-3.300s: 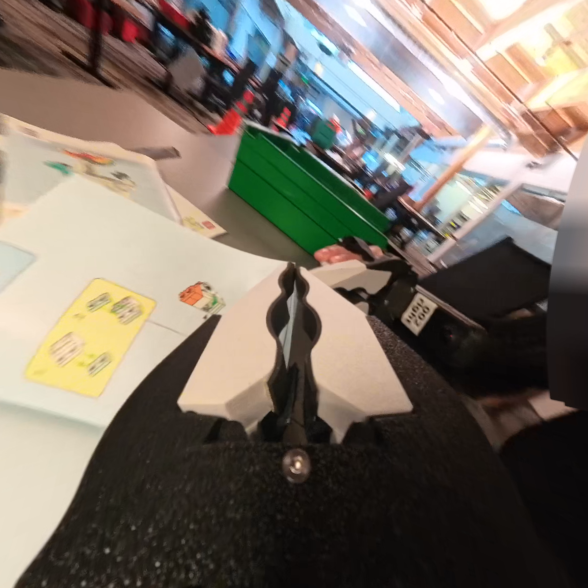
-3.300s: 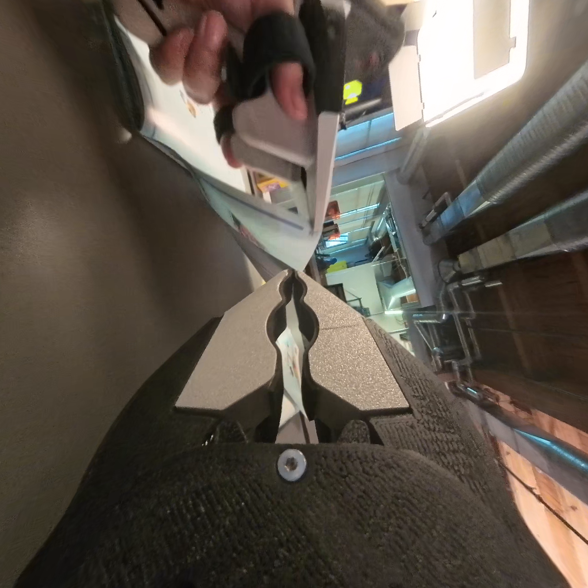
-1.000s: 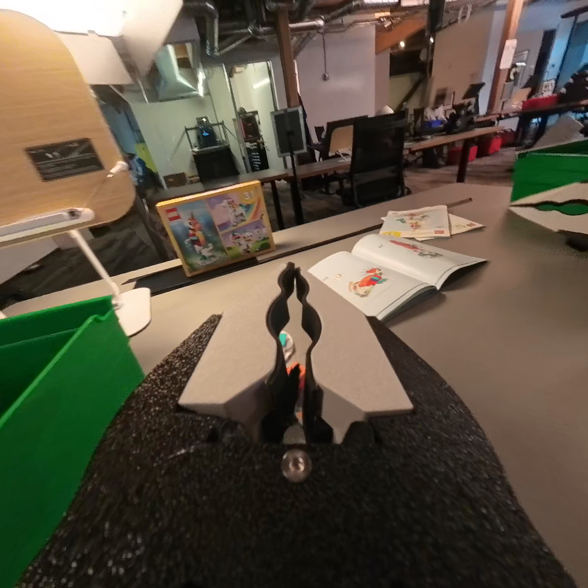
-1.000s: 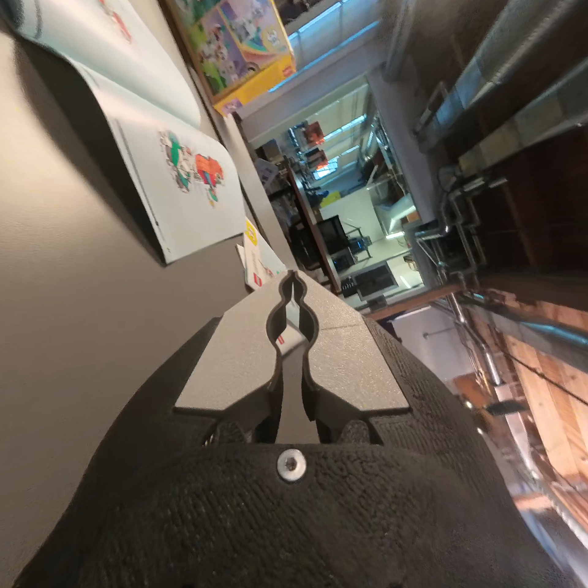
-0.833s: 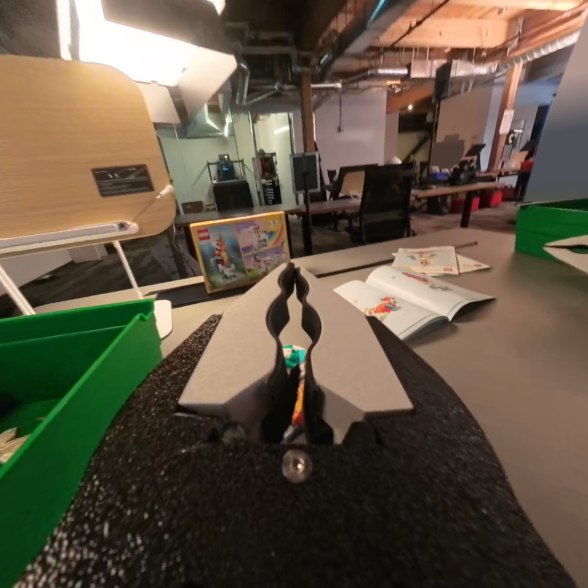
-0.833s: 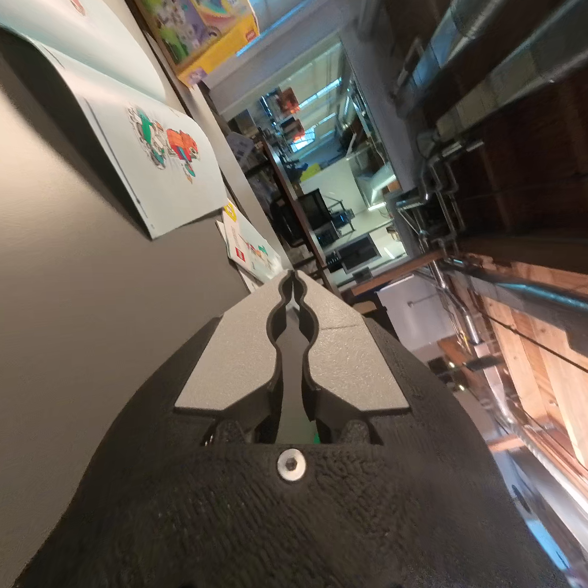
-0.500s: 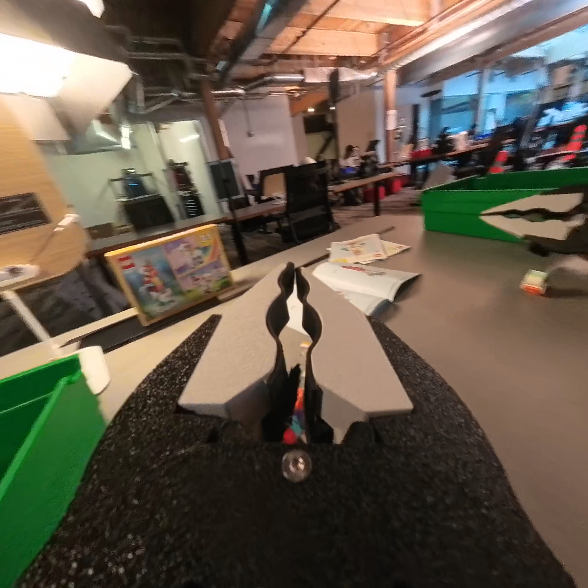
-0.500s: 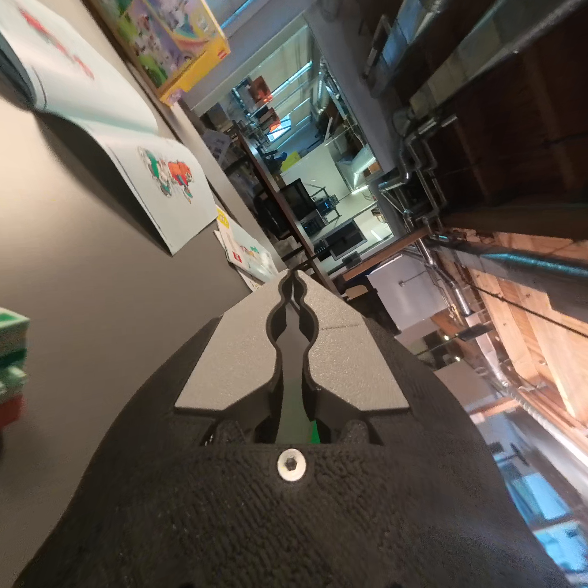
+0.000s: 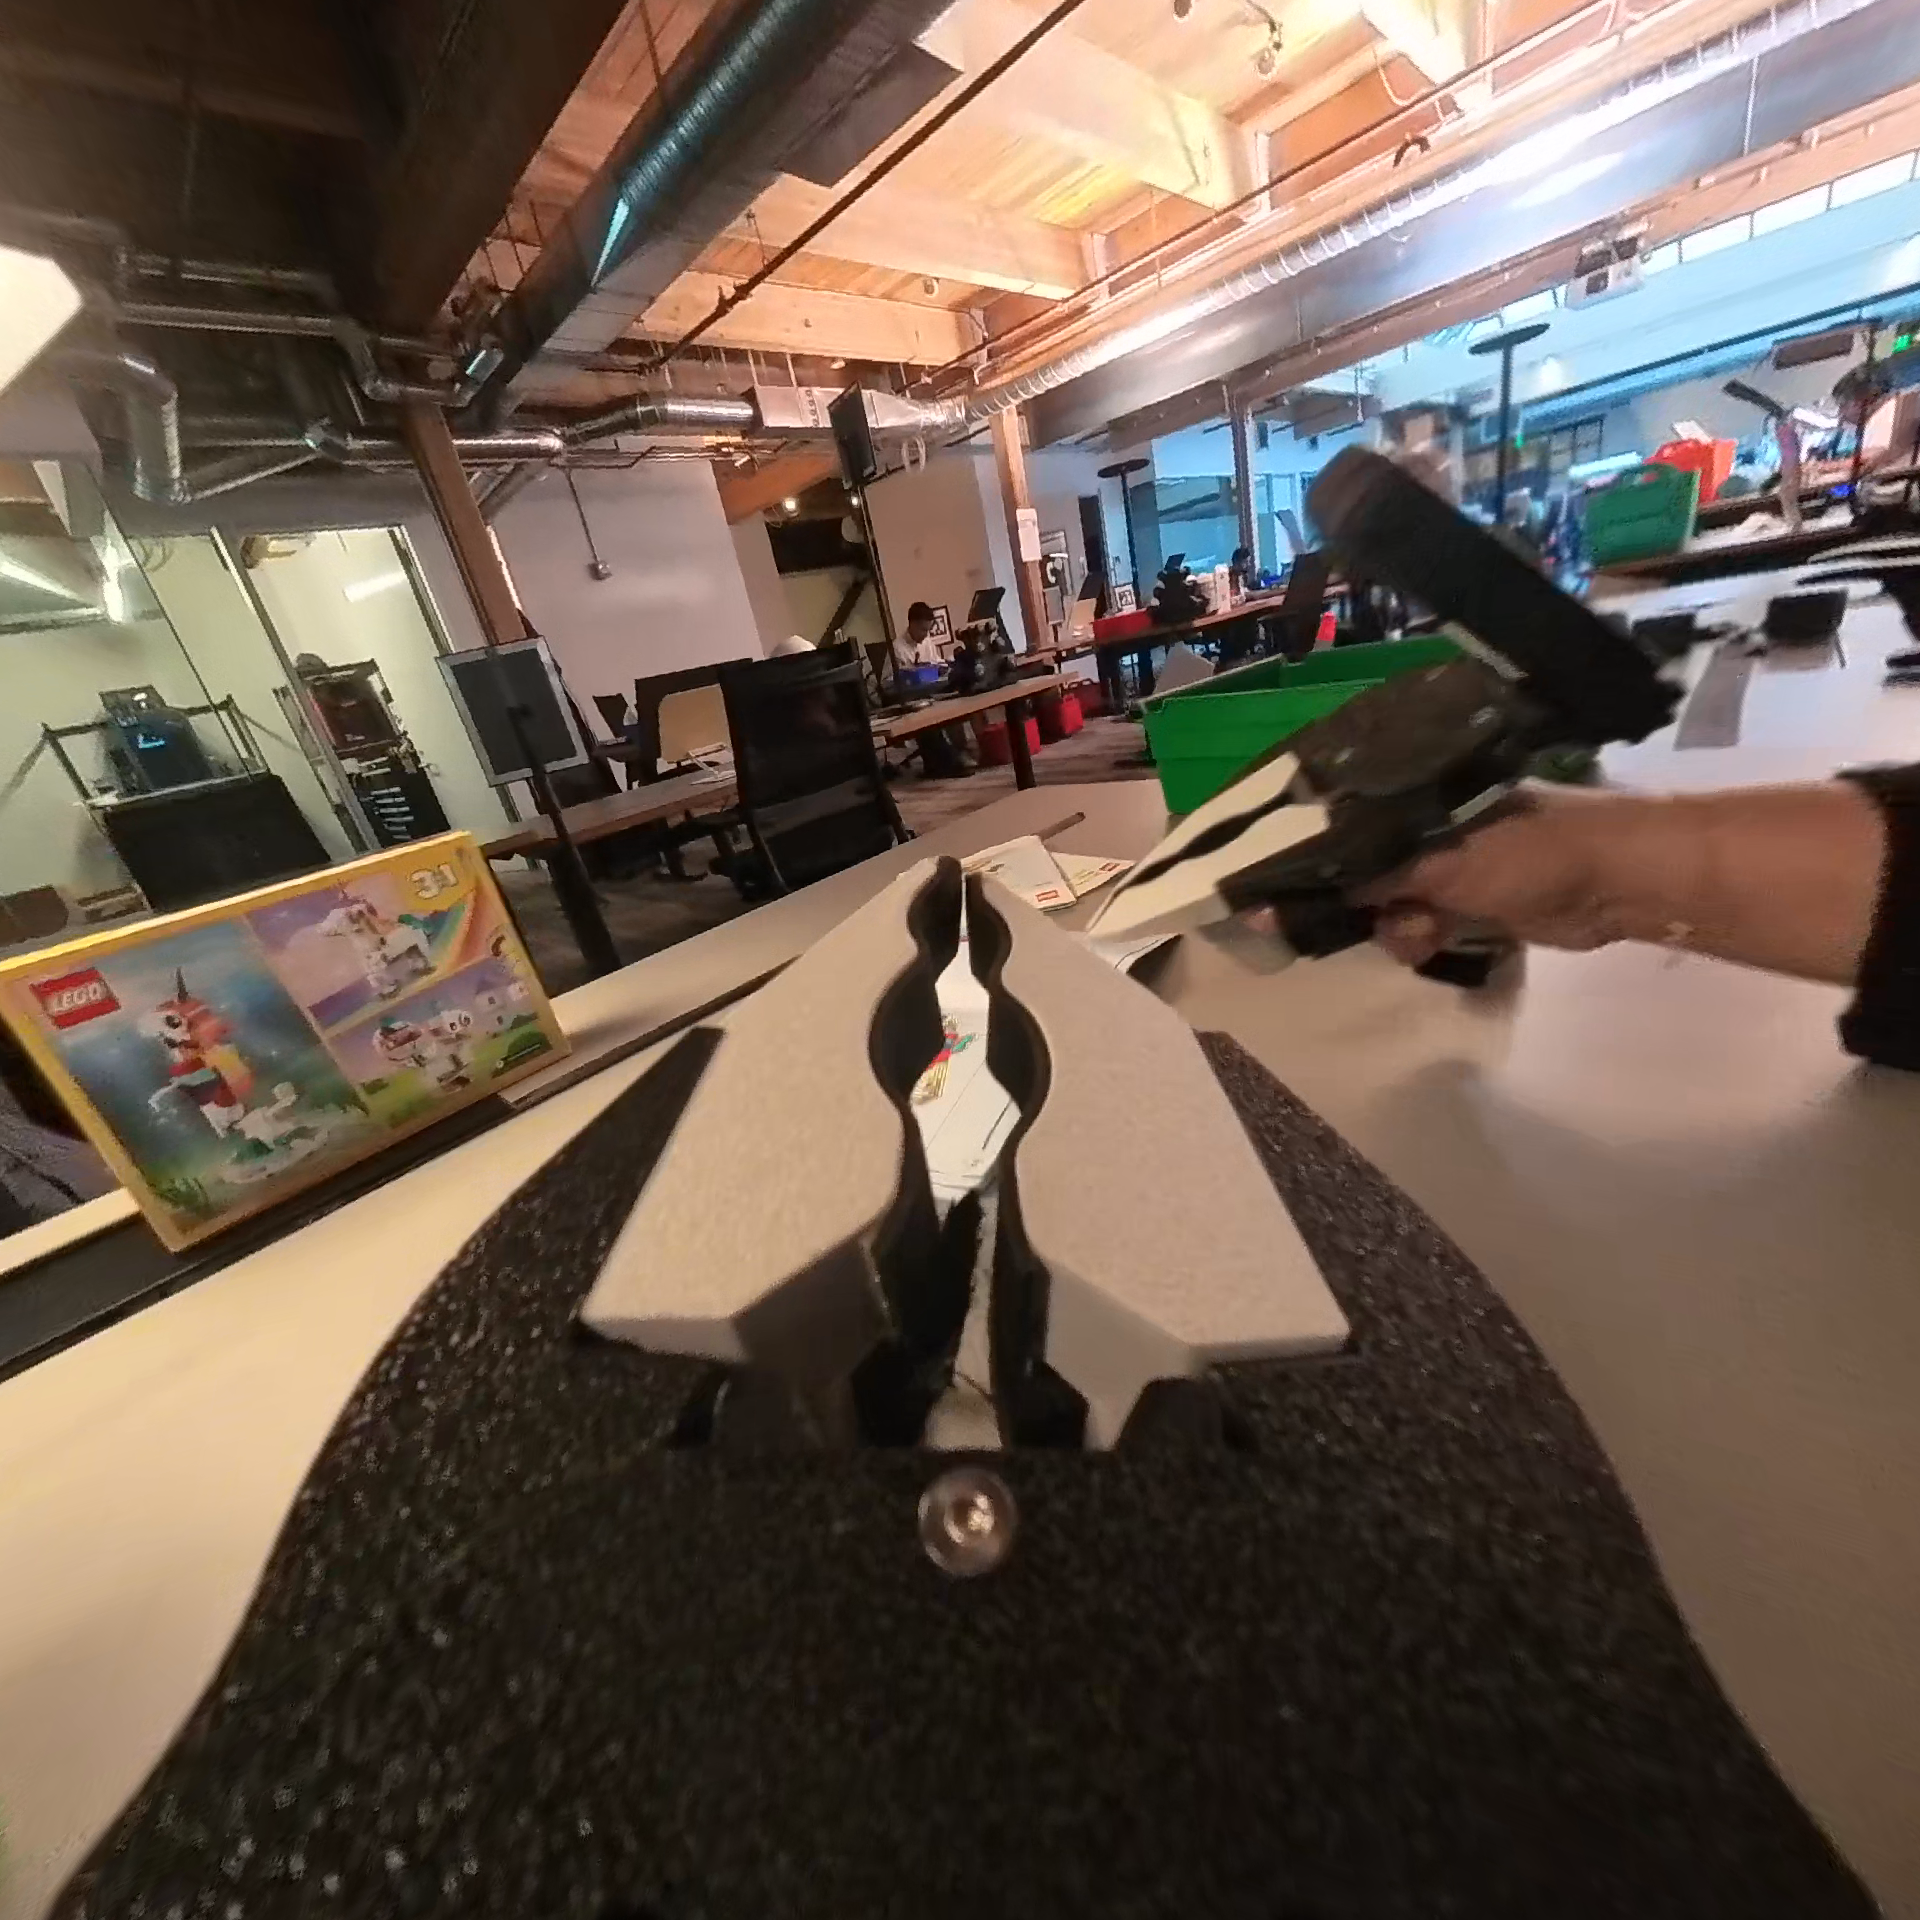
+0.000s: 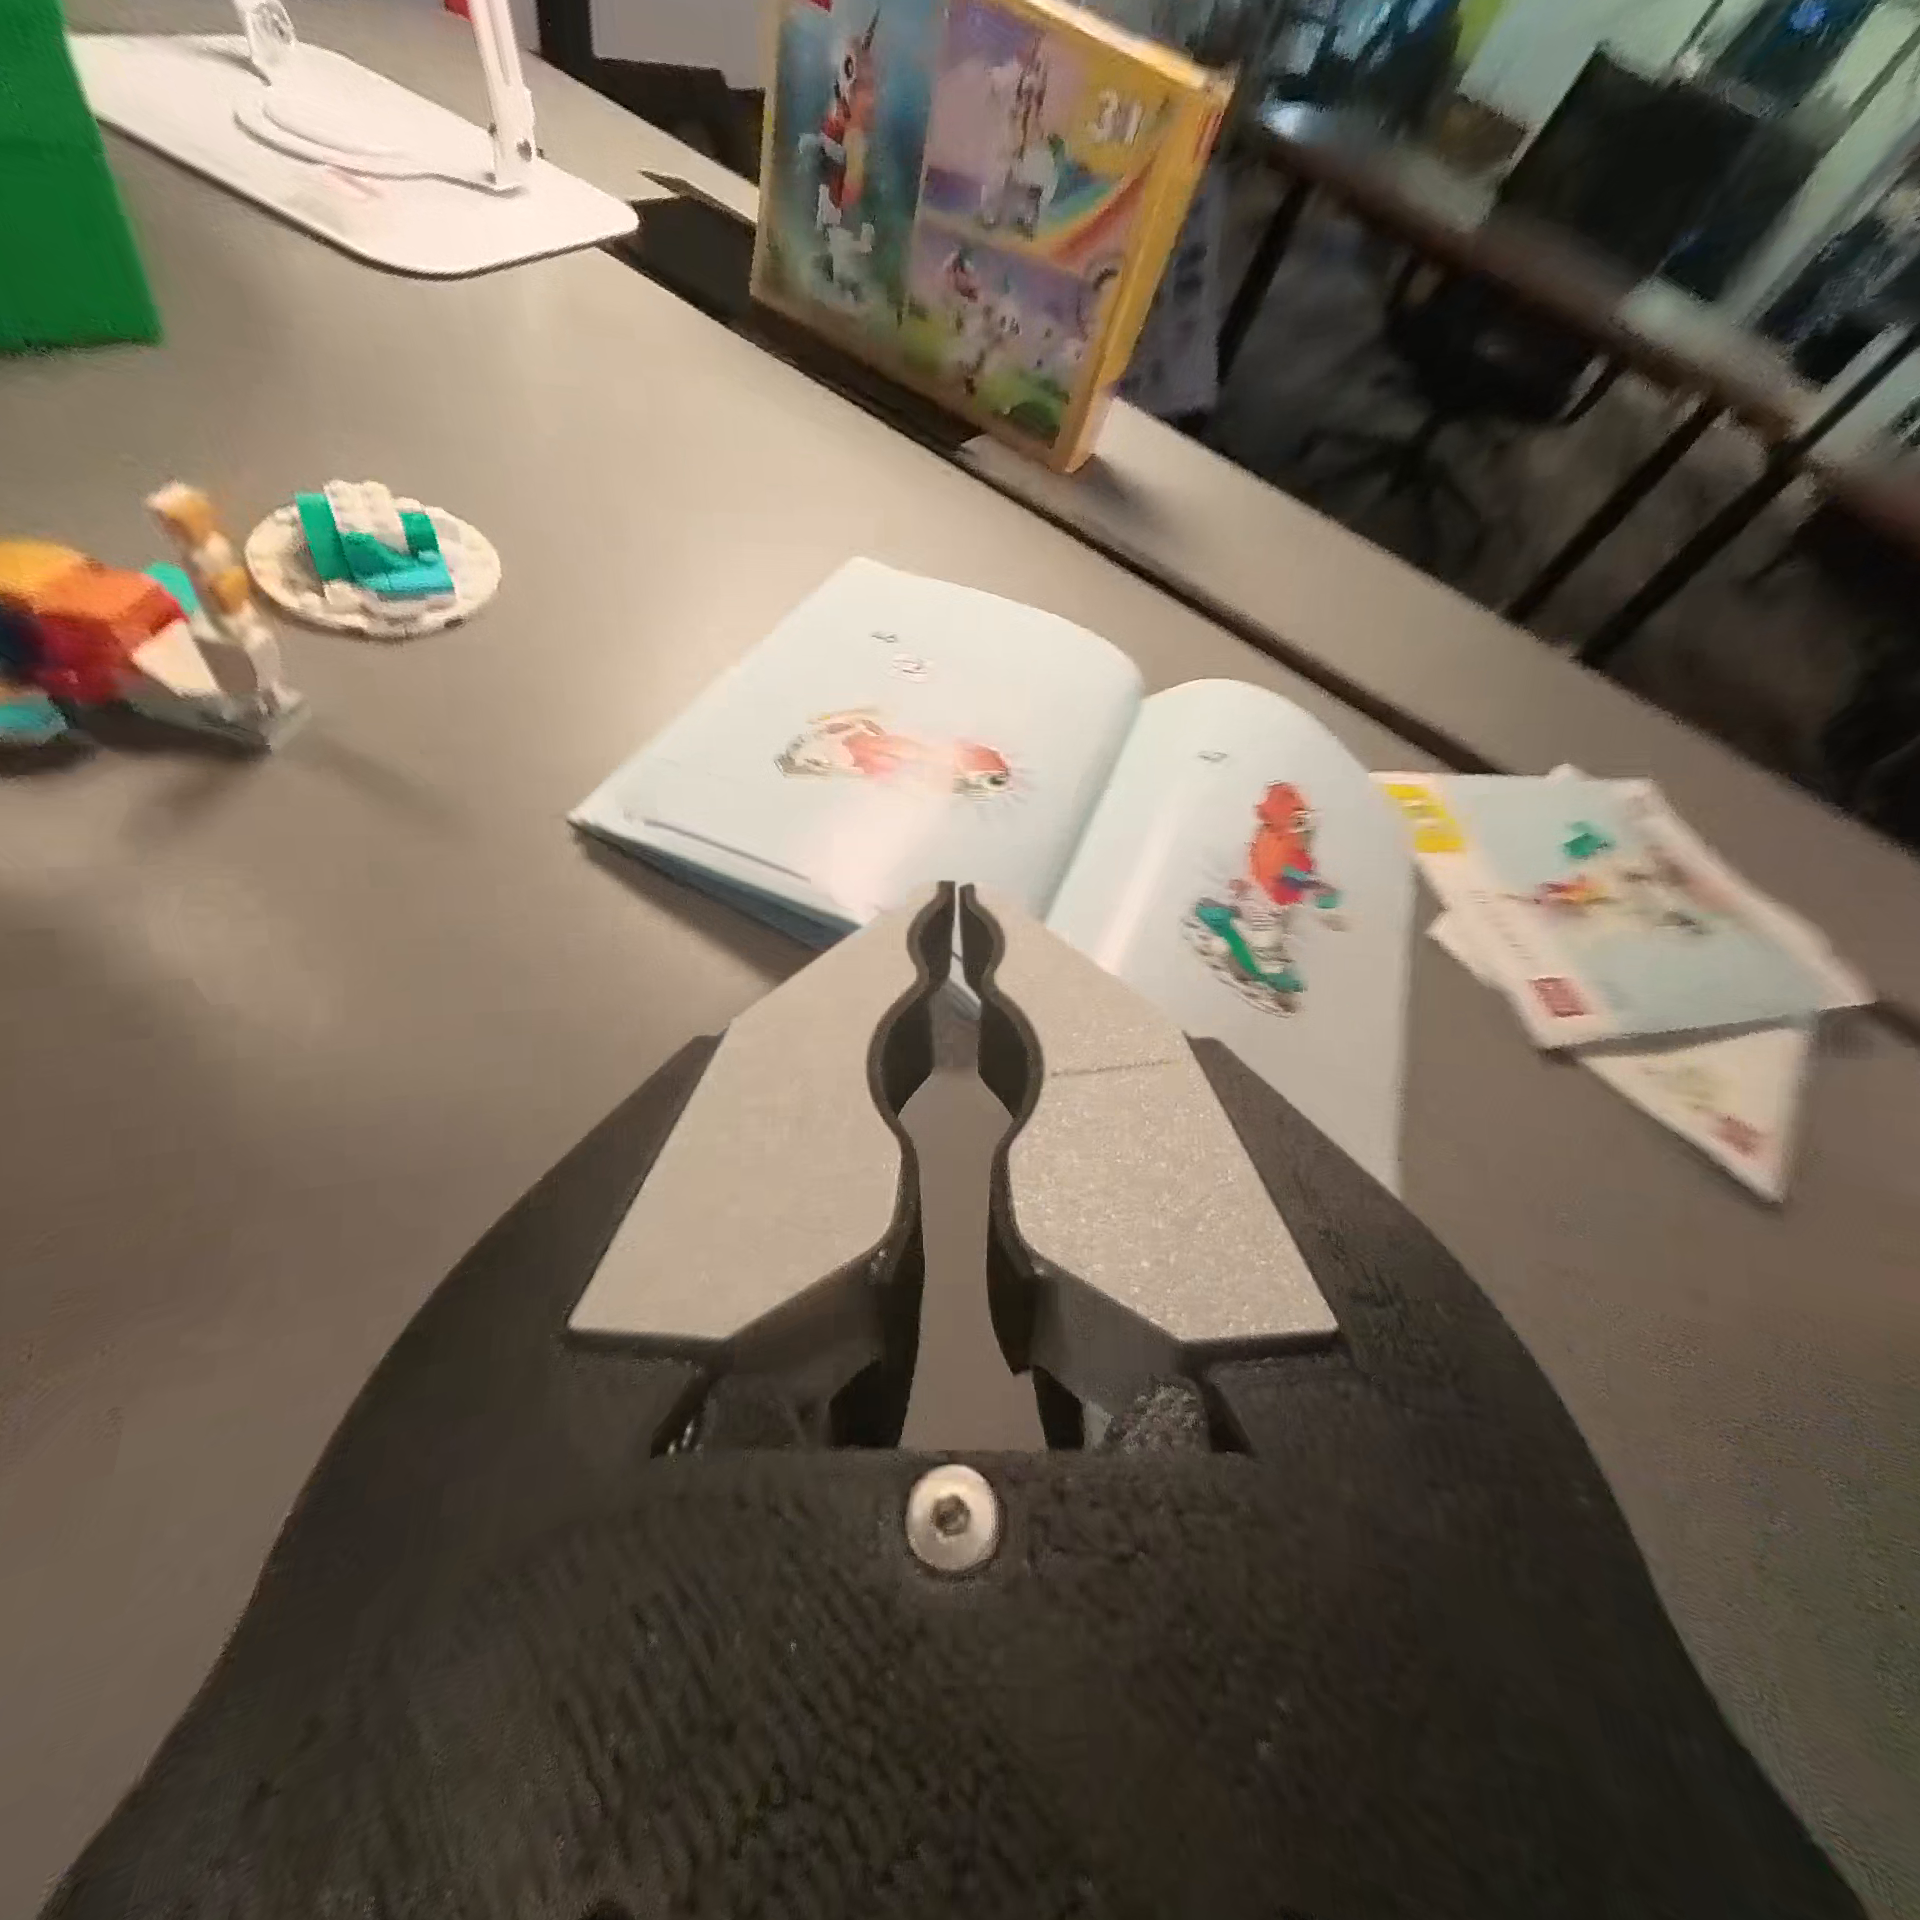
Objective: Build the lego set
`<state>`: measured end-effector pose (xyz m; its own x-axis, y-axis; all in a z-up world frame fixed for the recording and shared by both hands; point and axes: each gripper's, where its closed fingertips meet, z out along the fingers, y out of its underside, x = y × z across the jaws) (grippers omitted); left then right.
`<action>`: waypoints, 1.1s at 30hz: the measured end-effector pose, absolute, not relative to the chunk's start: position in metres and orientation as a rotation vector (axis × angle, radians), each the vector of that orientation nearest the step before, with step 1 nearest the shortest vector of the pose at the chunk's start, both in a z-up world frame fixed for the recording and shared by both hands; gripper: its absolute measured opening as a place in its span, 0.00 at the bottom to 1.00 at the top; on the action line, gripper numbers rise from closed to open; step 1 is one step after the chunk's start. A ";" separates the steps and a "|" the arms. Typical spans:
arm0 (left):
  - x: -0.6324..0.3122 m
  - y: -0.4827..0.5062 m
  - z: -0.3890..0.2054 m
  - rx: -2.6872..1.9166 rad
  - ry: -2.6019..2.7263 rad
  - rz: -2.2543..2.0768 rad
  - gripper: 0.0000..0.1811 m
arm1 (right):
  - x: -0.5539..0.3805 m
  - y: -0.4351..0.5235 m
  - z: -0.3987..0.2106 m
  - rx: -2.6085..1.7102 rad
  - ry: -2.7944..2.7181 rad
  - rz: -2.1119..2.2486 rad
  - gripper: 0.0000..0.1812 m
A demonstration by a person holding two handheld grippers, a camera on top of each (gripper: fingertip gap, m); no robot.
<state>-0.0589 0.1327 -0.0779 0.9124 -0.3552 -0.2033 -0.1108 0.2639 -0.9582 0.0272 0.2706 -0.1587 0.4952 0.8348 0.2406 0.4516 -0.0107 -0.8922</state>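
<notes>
A part-built lego model (image 10: 114,649) in orange, red, teal and white lies on the grey table (image 10: 436,935) at the left. A round white plate with teal bricks (image 10: 374,569) lies just behind it. An open instruction booklet (image 10: 935,748) lies mid-table, and shows through the finger gap in the left wrist view (image 9: 961,1081). My right gripper (image 10: 956,896) is shut and empty, hovering over the booklet's near edge. My left gripper (image 9: 961,885) is shut and empty above the table. The right gripper (image 9: 1112,920), held by a hand (image 9: 1538,883), shows close to the right of the left one.
The yellow lego box (image 10: 987,208) stands at the table's far edge, also in the left wrist view (image 9: 281,1029). Loose leaflets (image 10: 1621,935) lie right of the booklet. A white lamp base (image 10: 364,177) and a green bin (image 10: 62,177) are far left; another green bin (image 9: 1278,727) is far right. Spacing between my two grippers at the tips: around 20 cm.
The right gripper has rolled from sideways to upright and now looks down over the booklet. The left view has swung right, losing the left green bin; the right gripper now sits close beside it.
</notes>
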 end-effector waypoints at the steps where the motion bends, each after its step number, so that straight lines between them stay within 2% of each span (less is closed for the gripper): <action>1: -0.061 0.132 -0.077 -1.301 0.409 -0.183 0.00 | 0.019 0.273 -0.165 -1.687 -1.112 0.459 0.00; 10: -0.065 0.140 -0.093 -1.361 0.353 -0.263 0.00 | -0.015 0.275 -0.217 -1.938 -1.242 0.458 0.03; 18: -0.088 0.143 -0.086 -1.333 0.242 -0.235 0.00 | -0.015 0.278 -0.218 -1.948 -1.224 0.477 0.04; 21: -0.103 0.139 -0.074 -1.276 0.197 -0.182 0.00 | -0.016 0.279 -0.193 -1.760 -1.200 0.473 0.09; 27: -0.120 0.133 -0.062 -1.199 0.168 -0.116 0.00 | 0.006 0.259 -0.112 -1.169 -1.021 0.392 0.10; 33: -0.138 0.139 -0.065 -1.218 0.129 -0.103 0.00 | 0.016 0.243 -0.102 -0.975 -0.961 0.326 0.08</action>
<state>-0.1377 0.1387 -0.0650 0.9879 -0.1487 -0.0438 0.0099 0.3424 -0.9395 0.0163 0.2425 -0.1020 0.5648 0.6246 0.5393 0.1676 0.5531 -0.8161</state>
